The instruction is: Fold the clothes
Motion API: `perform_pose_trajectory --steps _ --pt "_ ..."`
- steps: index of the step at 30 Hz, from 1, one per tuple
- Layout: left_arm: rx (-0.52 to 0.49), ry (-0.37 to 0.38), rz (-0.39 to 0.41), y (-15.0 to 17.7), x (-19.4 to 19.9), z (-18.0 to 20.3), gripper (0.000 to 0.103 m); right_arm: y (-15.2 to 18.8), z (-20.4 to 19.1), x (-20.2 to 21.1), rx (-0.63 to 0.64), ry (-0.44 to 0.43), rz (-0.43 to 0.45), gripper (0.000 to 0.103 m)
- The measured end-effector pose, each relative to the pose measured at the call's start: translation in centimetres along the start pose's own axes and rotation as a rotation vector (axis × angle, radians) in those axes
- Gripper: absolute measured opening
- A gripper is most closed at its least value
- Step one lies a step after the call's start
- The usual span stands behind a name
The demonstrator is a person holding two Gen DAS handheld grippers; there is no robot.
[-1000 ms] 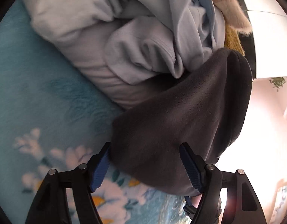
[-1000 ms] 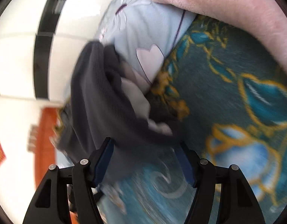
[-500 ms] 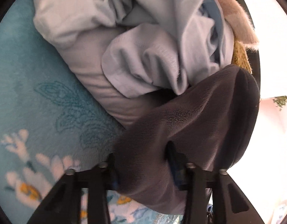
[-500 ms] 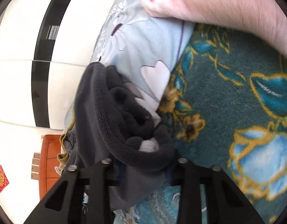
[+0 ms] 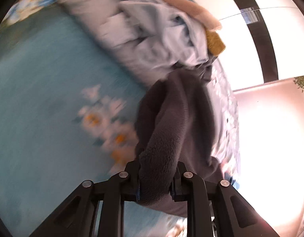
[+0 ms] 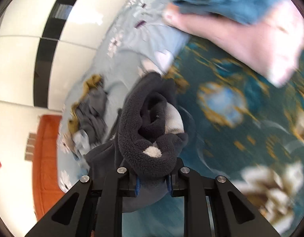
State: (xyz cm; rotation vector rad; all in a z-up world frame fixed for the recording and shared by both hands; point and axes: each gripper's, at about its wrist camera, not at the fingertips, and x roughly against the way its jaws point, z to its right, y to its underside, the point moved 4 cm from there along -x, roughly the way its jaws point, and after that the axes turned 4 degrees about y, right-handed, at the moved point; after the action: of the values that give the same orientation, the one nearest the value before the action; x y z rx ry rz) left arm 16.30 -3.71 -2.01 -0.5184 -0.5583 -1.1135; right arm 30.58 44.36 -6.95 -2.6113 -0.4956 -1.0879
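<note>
The dark grey fleece garment [image 5: 171, 122] looks soft, thick and light — I judge it will sag and bunch, so an edge held in each gripper suits it. My left gripper [image 5: 155, 185] has just been closing and pinches a fold between its jaws; my right gripper [image 6: 153, 183] likewise — fleece bulges just ahead of its jaws, above the floral blanket [image 6: 240, 118].

Left gripper [image 5: 155, 185] pads buried in dark fleece garment [image 5: 171, 130] — contact faces unseen. Same with right gripper [image 6: 153, 183]. Floral blanket [image 5: 53, 98] left of left gripper smeared, pattern unreadable. Pale clothes heap [image 5: 156, 37] beyond it blurred — separate pieces indistinguishable.
</note>
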Motion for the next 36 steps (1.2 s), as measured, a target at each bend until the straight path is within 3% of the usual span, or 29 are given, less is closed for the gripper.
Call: perform_pose_trajectory --steps 4,6,10,12,14,20,31,32,33,34,35,36 --pt "0.057 -0.033 -0.067 2.9 0.3 -4.2 0.020 2.2 3.5 -0.4 -0.028 0.057 -0.073 0.021" --pt "0.088 -0.033 -0.073 2.5 -0.2 -4.5 0.020 2.5 4.7 -0.7 -0.061 0.058 -0.091 0.021" --pt "0.019 -0.049 -0.092 2.4 -0.3 -3.2 0.025 2.2 4.9 -0.4 -0.063 0.065 -0.109 0.033" --pt "-0.027 -0.063 -0.112 2.0 -1.2 -3.2 0.029 2.0 4.7 0.3 -0.014 0.091 -0.114 0.039" --pt "-0.064 -0.080 -0.117 1.0 -2.2 -3.5 0.043 1.7 4.5 1.1 0.048 0.124 -0.117 0.045" --pt "-0.140 -0.074 -0.118 -2.3 -4.7 -3.1 0.058 -1.2 2.8 2.9 0.181 0.143 -0.043 0.054" --pt "-0.207 -0.060 -0.187 -6.4 -12.2 -1.6 0.056 -7.1 -0.6 -6.0 0.205 0.115 -0.112 0.054" --pt "-0.215 -0.062 -0.183 -6.5 -12.4 -1.4 0.056 -7.2 -0.7 -6.5 0.191 0.114 -0.125 0.054" --pt "-0.219 -0.061 -0.178 -6.5 -12.5 -1.2 0.054 -7.3 -0.7 -6.9 0.183 0.112 -0.135 0.045" --pt "-0.225 -0.055 -0.169 -6.6 -12.4 -0.9 0.044 -7.3 -0.8 -7.1 0.184 0.112 -0.140 0.031" --pt "-0.233 -0.049 -0.162 -6.6 -12.3 -0.7 0.030 -7.3 -0.9 -7.3 0.187 0.114 -0.145 0.026" --pt "-0.242 -0.042 -0.156 -6.6 -12.2 -0.5 0.022 -7.3 -1.1 -7.1 0.192 0.113 -0.142 0.016"
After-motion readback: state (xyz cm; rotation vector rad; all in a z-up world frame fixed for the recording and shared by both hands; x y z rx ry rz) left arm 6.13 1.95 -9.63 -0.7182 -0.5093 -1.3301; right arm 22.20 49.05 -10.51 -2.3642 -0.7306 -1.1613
